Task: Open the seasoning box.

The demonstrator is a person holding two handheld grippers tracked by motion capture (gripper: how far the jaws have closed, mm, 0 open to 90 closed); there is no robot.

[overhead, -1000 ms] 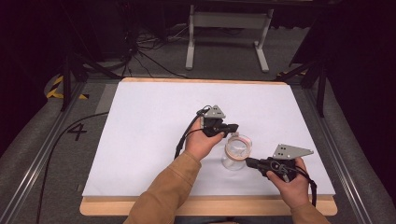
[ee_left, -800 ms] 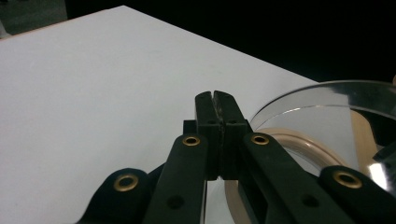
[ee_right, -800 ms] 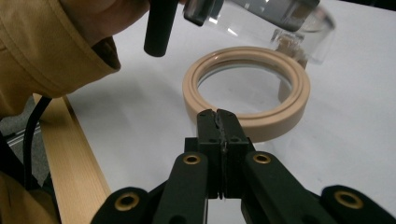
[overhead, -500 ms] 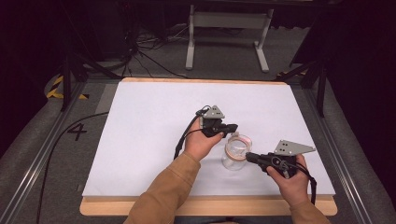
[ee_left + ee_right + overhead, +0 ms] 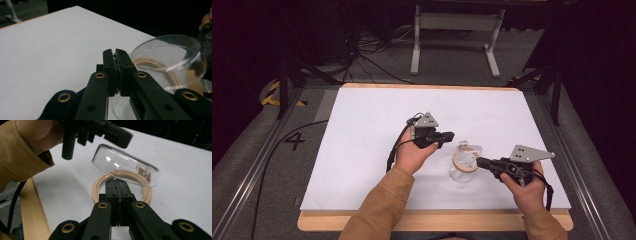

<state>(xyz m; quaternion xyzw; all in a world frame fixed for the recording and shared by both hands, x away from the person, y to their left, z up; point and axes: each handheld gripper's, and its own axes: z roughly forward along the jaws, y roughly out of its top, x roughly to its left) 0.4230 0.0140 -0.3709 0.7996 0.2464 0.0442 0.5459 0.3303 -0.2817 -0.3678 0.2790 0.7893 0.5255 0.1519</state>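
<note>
While jaws closed, glass jar (image 5: 463, 165) sits between grippers.

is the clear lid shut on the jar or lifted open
Lifted open: the clear lid tilts above the jar's tan ring, a gap showing between them.

The left gripper (image 5: 447, 136) sits near the table's centre, held by the left hand (image 5: 412, 152) with its forearm coming up from 6 o'clock – its jaws are pressed together and point toward 3 o'clock. The right gripper (image 5: 481, 162) lies low at about 4 o'clock from it, held in the right hand (image 5: 524, 186), jaws closed and pointing toward 9 o'clock. Both sleeves are tan – the tips stand near each other, apart.
</note>
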